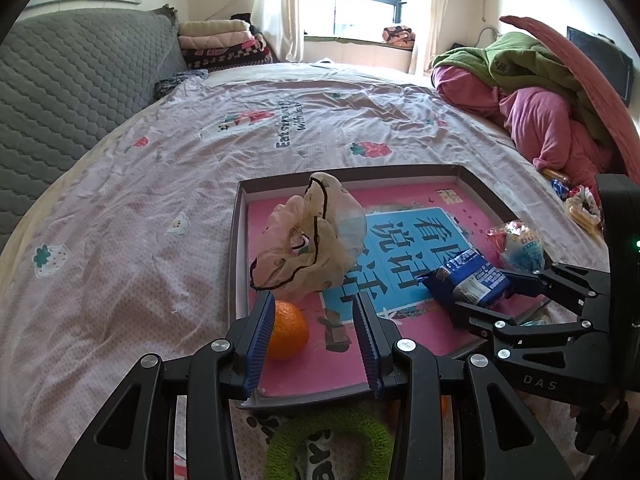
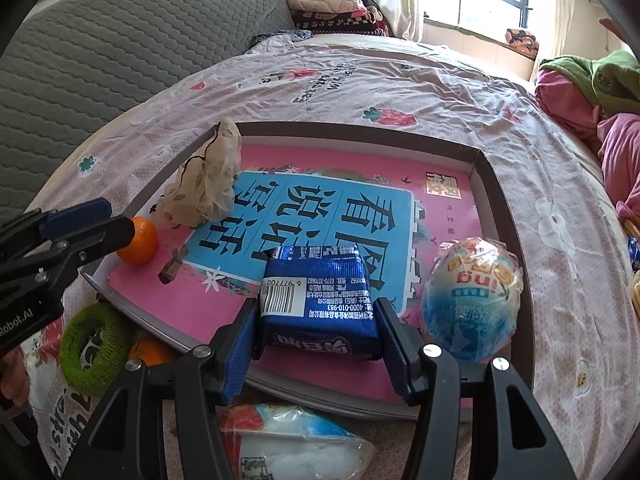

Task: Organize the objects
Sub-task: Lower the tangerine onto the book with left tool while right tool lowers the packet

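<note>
A shallow grey tray (image 1: 472,178) (image 2: 508,216) with a pink and blue book cover inside lies on the bed. In it are an orange (image 1: 286,336) (image 2: 139,241), a cream scrunchie (image 1: 310,232) (image 2: 206,184) and a wrapped egg-shaped snack (image 1: 518,246) (image 2: 470,300). My left gripper (image 1: 314,340) is open above the tray's near left corner, the orange against its left finger. My right gripper (image 2: 318,332) is shut on a blue snack packet (image 2: 318,296) (image 1: 468,278) over the tray's near right part.
A green fuzzy ring (image 1: 332,446) (image 2: 96,344) and a second orange (image 2: 150,352) lie on the sheet before the tray. A white-blue snack bag (image 2: 292,440) lies under my right gripper. More snacks (image 1: 580,200) and piled clothes (image 1: 532,96) are at right. A grey headboard (image 1: 72,88) is at left.
</note>
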Available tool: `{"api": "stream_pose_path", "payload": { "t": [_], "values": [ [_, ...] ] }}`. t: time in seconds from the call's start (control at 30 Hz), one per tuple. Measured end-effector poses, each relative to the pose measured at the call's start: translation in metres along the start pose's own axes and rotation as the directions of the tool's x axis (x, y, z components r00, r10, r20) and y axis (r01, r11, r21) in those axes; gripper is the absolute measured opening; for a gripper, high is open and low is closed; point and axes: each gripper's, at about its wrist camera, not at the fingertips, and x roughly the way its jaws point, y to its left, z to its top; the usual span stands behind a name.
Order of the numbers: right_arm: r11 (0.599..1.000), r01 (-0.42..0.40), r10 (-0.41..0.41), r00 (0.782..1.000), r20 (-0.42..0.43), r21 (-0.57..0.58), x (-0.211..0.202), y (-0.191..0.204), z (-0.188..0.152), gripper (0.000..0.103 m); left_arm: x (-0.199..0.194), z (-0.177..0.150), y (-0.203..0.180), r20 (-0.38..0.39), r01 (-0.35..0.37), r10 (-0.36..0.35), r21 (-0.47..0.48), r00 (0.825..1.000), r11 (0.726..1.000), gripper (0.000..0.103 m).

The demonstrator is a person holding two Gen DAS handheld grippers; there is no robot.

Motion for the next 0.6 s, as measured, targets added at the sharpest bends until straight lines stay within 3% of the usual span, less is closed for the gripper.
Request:
{"api": "stream_pose_path", "payload": {
  "t": [0.6],
  "values": [
    [1.0,0.017,-0.017,1.0,0.009,-0.011,-0.0016,0.0008,-0.0008,0.058,0.0005,-0.0024,0.001,-0.012,0.008,-0.008,-0.004,1.0,1.0,0.041]
  ]
}}
